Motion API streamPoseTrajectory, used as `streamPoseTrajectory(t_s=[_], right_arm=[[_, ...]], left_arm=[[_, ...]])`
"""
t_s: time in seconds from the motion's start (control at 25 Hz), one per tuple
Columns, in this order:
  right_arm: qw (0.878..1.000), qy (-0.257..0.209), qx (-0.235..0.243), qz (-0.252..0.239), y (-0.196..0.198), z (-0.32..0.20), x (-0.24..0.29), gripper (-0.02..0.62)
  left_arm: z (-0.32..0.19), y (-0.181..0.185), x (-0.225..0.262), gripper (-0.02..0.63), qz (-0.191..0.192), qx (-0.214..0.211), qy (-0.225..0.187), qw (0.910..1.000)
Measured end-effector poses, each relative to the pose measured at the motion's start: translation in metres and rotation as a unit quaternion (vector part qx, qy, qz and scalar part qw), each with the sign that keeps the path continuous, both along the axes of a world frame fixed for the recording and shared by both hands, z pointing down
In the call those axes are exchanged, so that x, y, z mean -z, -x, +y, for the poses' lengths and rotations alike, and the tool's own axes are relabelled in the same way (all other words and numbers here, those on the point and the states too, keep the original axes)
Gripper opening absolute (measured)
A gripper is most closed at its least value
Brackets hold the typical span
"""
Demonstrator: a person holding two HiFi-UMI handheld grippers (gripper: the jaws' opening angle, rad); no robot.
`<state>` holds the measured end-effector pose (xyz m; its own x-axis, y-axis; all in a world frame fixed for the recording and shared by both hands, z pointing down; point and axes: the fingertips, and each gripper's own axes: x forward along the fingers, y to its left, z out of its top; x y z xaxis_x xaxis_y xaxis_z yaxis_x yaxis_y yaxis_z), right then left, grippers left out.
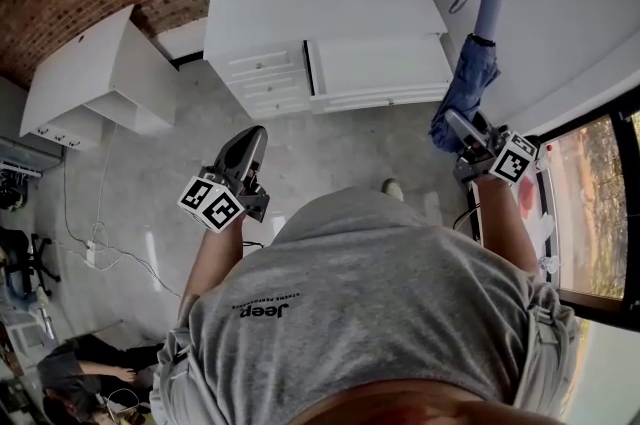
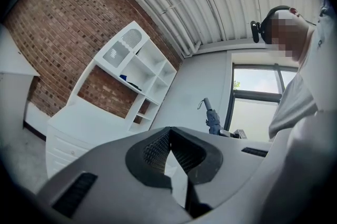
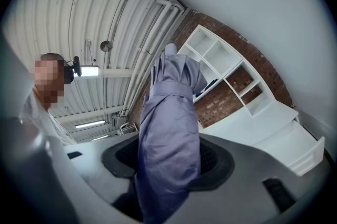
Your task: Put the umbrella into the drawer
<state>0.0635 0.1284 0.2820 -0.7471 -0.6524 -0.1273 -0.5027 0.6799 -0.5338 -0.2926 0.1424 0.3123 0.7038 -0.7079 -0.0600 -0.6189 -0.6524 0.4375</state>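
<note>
Before the white desk (image 1: 300,3), a folded umbrella is held beside the open drawer.
At the right, the right gripper (image 1: 462,125) has its jaws clamped on the cloth of the blue umbrella (image 1: 466,78), whose grey handle points away from the person, close to the white wall. The pulled-out drawer (image 1: 380,65) lies just left of the umbrella, apart from it. The left gripper (image 1: 253,141) hangs over the grey floor (image 1: 330,148), jaws closed together on nothing.
</note>
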Motion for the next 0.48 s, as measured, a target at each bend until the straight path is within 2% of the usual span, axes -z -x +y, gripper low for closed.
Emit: streamPoseTrajectory(t_s=[0.12, 0.28, 0.48], right_arm=[[1.000, -0.001, 0.014, -0.001, 0.004, -0.038, -0.001, 0.245], [1.000, -0.002, 0.027, -0.015, 0.002, -0.058, -0.004, 0.245], [0.999, -0.011, 0.045, -0.029, -0.012, -0.076, -0.020, 0.244]], left_arm=[[-0.024, 0.003, 0.001, 0.014, -0.003, 0.013, 0.004, 0.9999], [-0.030, 0.006, 0.000, 0.014, -0.009, 0.032, 0.006, 0.9994], [-0.034, -0.009, -0.012, 0.014, -0.009, 0.054, 0.000, 0.9985]])
